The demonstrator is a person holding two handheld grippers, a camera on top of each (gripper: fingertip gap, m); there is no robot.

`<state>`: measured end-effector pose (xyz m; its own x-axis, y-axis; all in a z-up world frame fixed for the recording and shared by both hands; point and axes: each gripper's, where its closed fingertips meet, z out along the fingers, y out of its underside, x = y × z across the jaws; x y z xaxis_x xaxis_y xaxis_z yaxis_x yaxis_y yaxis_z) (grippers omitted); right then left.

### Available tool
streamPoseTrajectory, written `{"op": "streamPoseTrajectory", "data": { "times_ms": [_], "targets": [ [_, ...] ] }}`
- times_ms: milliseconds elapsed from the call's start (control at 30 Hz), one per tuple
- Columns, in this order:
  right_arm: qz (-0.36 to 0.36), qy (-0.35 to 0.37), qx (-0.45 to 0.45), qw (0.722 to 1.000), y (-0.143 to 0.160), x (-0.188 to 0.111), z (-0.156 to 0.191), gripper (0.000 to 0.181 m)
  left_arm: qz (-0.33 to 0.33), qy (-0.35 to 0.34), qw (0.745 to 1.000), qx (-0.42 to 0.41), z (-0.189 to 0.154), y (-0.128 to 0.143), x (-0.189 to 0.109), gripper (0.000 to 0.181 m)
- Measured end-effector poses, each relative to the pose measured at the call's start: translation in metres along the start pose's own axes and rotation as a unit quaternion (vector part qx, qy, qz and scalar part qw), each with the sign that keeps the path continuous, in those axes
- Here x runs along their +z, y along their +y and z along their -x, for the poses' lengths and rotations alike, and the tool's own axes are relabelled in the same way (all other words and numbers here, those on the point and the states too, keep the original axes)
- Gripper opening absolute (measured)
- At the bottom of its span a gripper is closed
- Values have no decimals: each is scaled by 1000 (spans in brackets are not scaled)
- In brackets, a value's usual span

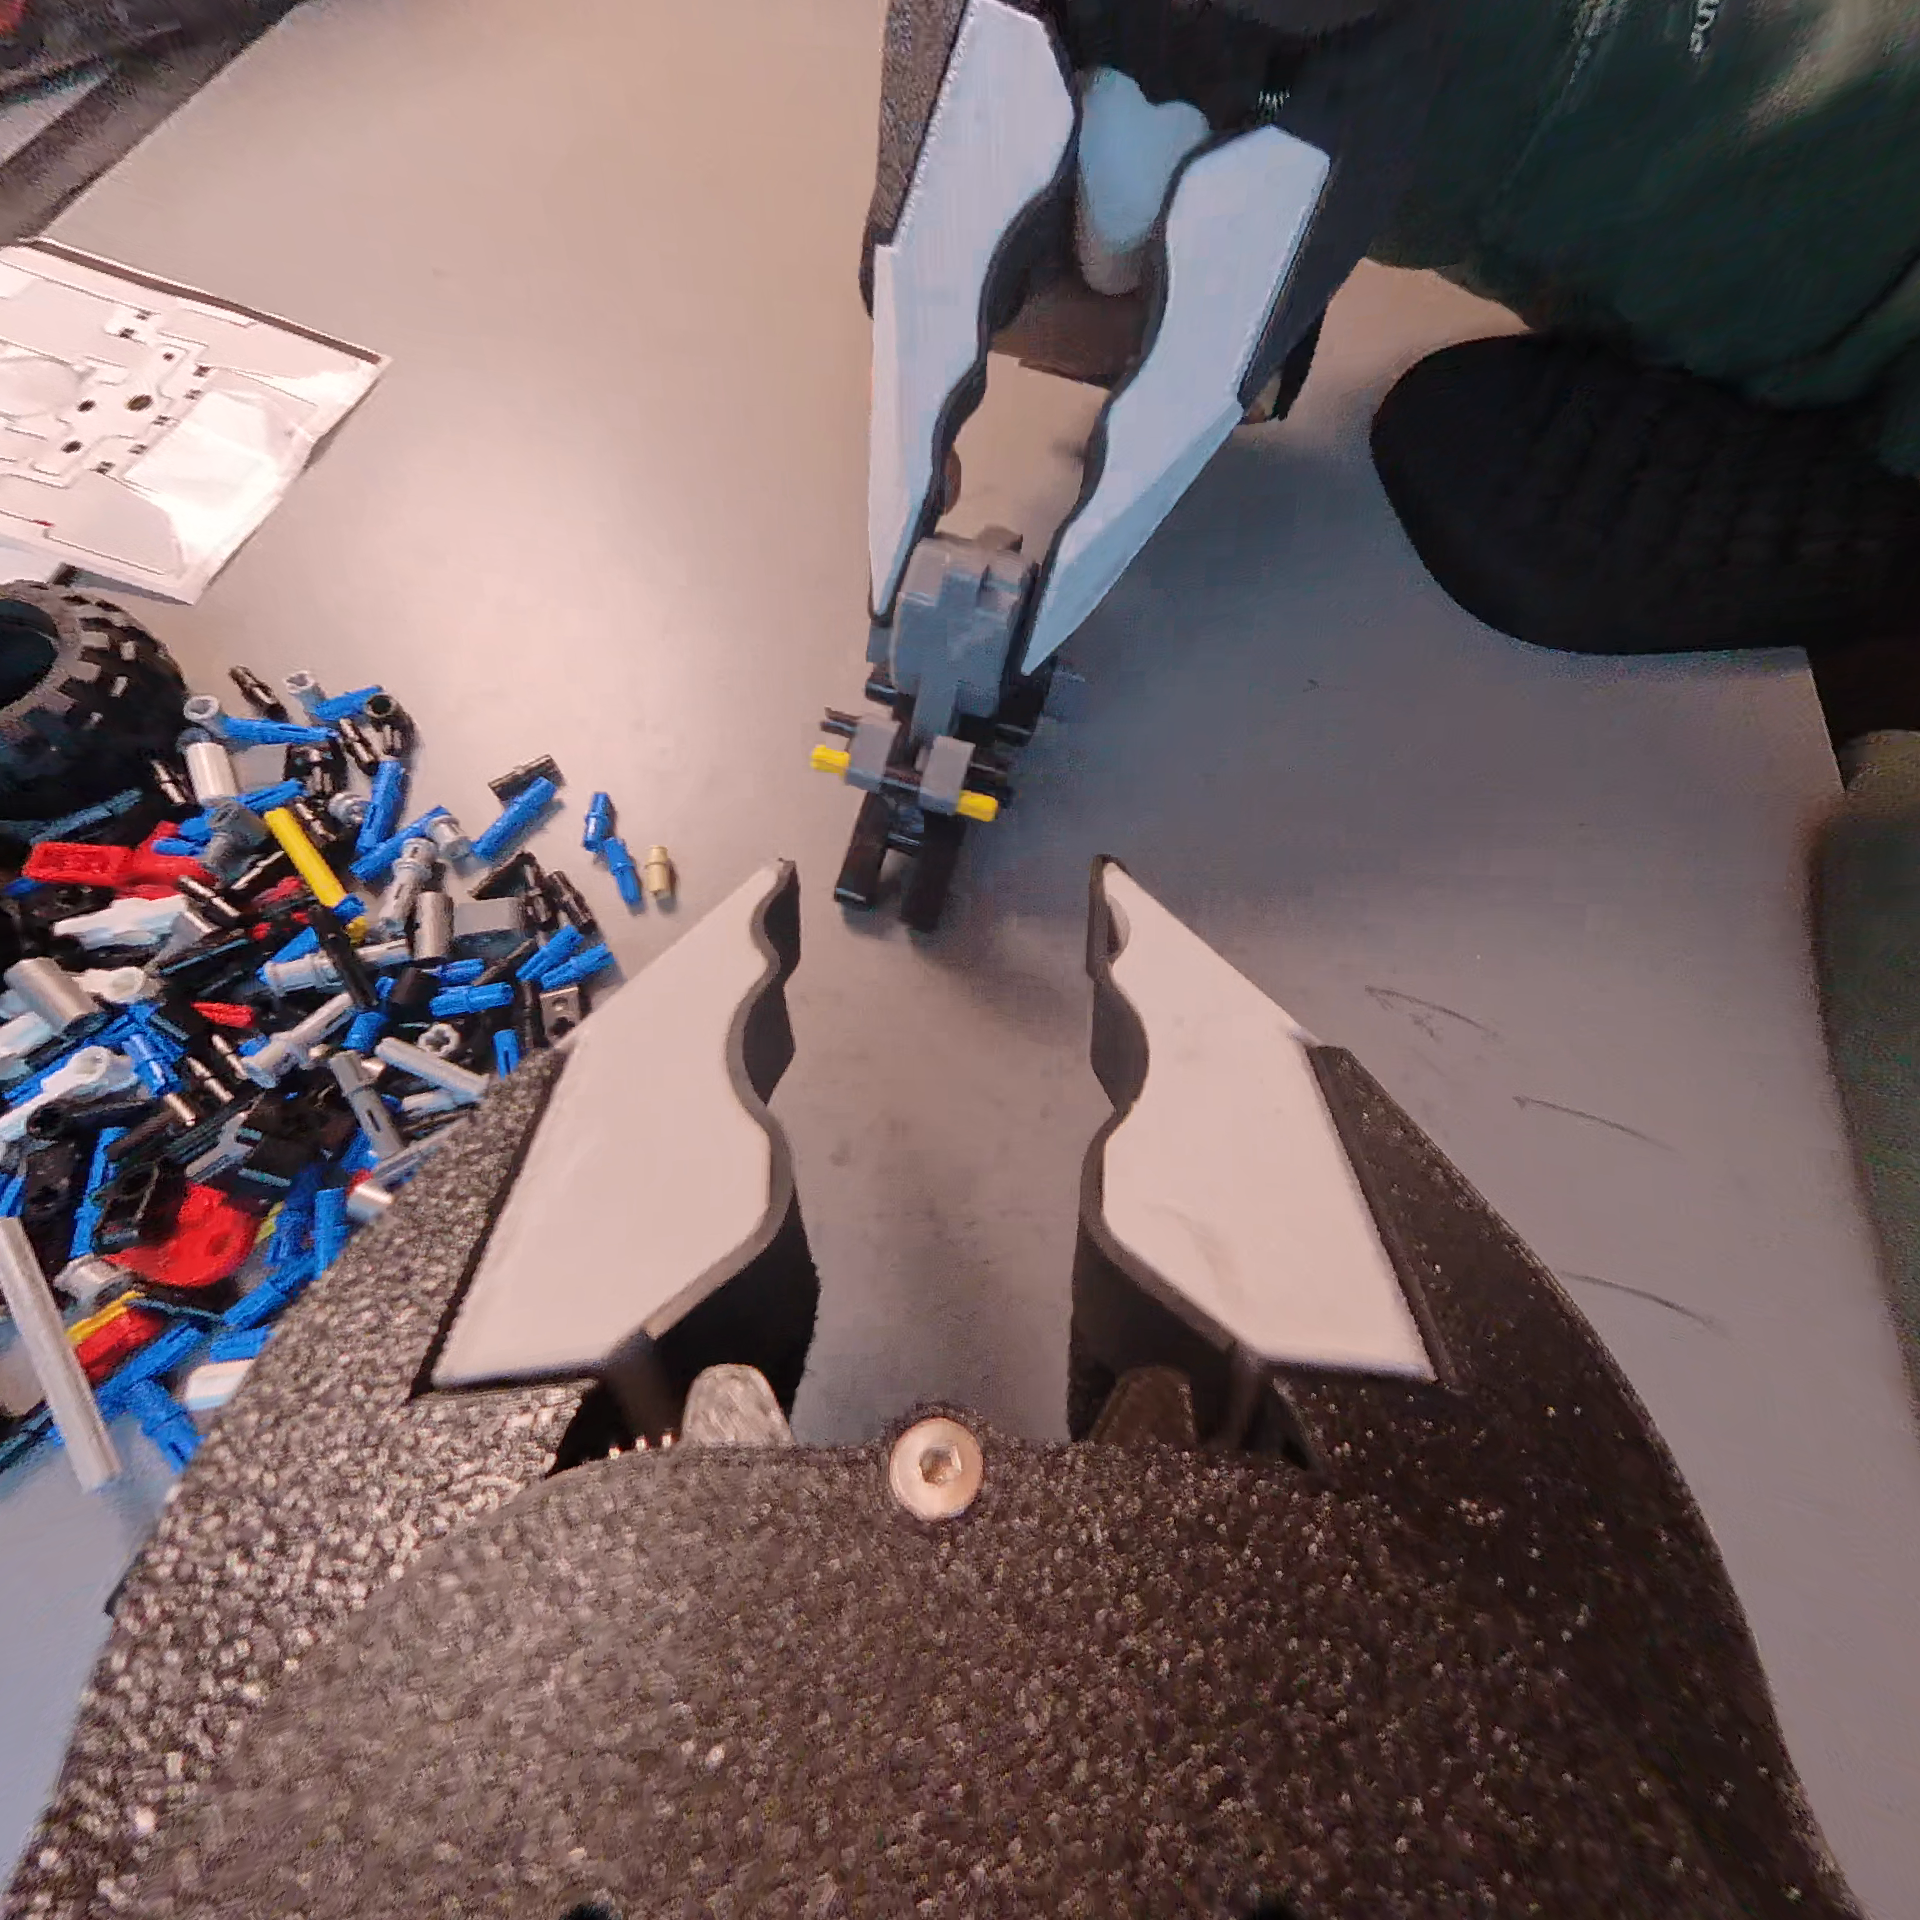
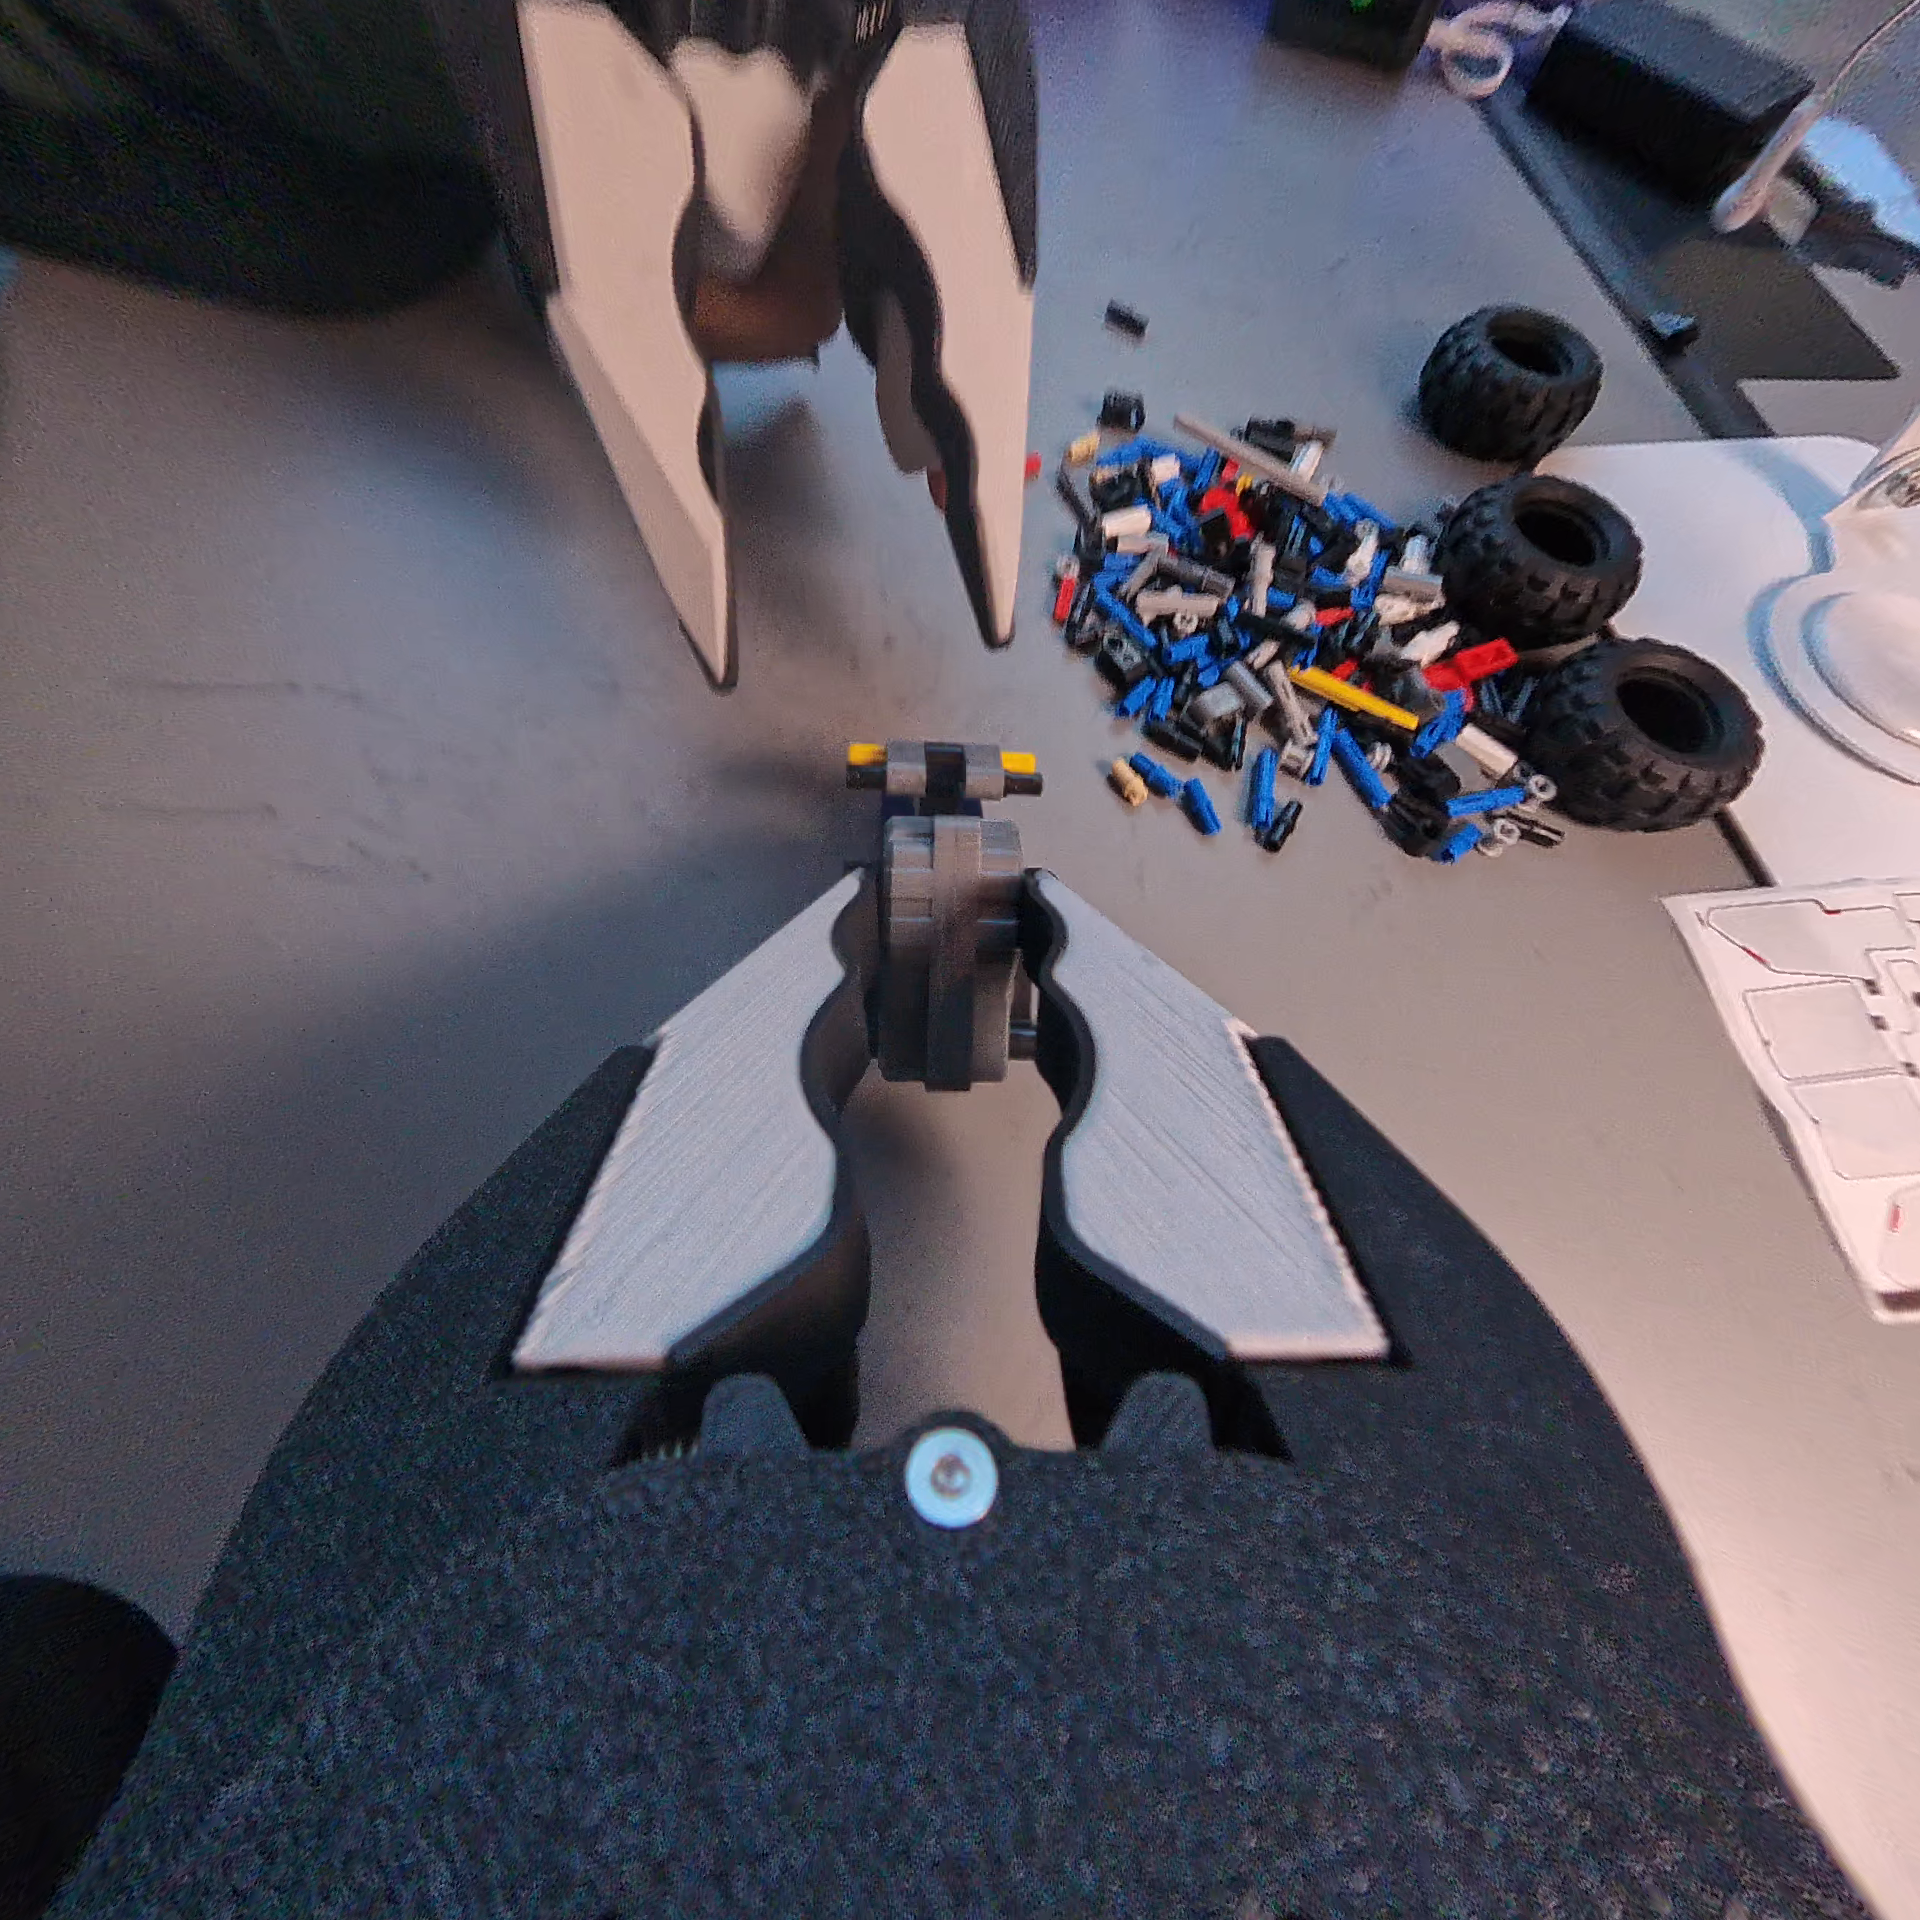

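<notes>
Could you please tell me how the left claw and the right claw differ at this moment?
The left claw stands open with nothing between its fingers, while the right claw is shut on the grey brick assembly. The left claw hangs just short of the assembly's black end, apart from it; the right claw grips its grey end. The pile of small bricks lies beside the left claw, farther from the right claw. Both share pale fingers on black speckled bodies over the grey table.

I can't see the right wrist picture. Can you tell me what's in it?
The right tongs are shut on a small grey brick assembly with a yellow axle. The left tongs hang open opposite, beside a pile of small bricks and three black tyres.
</notes>
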<state>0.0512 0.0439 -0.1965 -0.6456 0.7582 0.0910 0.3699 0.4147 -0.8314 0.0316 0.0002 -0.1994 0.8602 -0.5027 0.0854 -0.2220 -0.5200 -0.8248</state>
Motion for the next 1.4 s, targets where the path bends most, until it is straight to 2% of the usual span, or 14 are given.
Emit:
{"op": "streamPoseTrajectory", "data": {
  "times_ms": [100, 233, 400, 467, 567, 633, 700, 800, 900, 967, 1033, 1200, 1267, 1400],
  "targets": [
    [-99, -33, 104, 989, -24, -2, -2, 25, -31, 3, 999, -13, 4, -7, -7, 60],
    [-199, -83, 176, 961, -57, -7, 1, 25, -81, 27, 995, -52, 10, -18, -15, 64],
    [-306, -132, 275, 902, -90, -21, -1, 25, -222, 116, 962, -109, -8, -64, -44, 38],
    [-321, -153, 305, 883, -93, -23, -1, 25, -236, 126, 956, -119, -11, -71, -50, 35],
    [-282, -160, 297, 898, -82, -15, 4, 27, -224, 112, 963, -97, -11, -69, -51, 34],
    [-240, -135, 257, 927, -71, -8, 7, 28, -215, 109, 966, -89, -12, -67, -51, 29],
    [-162, -87, 165, 969, -53, 5, 15, 26, -192, 96, 974, -72, -11, -62, -47, 28],
    [-91, -32, 40, 995, -38, 17, 25, 26, -147, 83, 985, -20, -18, -50, -40, 28],
    [-53, -28, -4, 998, -31, 22, 33, 29, -116, 83, 990, 6, -24, -42, -33, 27],
    [-66, -27, -10, 997, -38, 18, 35, 46, -89, 78, 993, 28, -28, -35, -27, 27],
    [-80, -32, -14, 996, -47, 14, 39, 51, -69, 79, 994, 41, -33, -29, -21, 27],
    [-39, -23, -50, 998, -32, 26, 44, 42, -55, 84, 994, 33, -38, -23, -9, 28],
    [-43, -48, -21, 998, -29, 23, 45, 41, -72, 90, 993, 24, -35, -26, -14, 46],
    [-13, -48, -2, 999, -9, 20, 36, 42, -70, 99, 993, 15, -23, -21, -29, 58]
  ]
}}
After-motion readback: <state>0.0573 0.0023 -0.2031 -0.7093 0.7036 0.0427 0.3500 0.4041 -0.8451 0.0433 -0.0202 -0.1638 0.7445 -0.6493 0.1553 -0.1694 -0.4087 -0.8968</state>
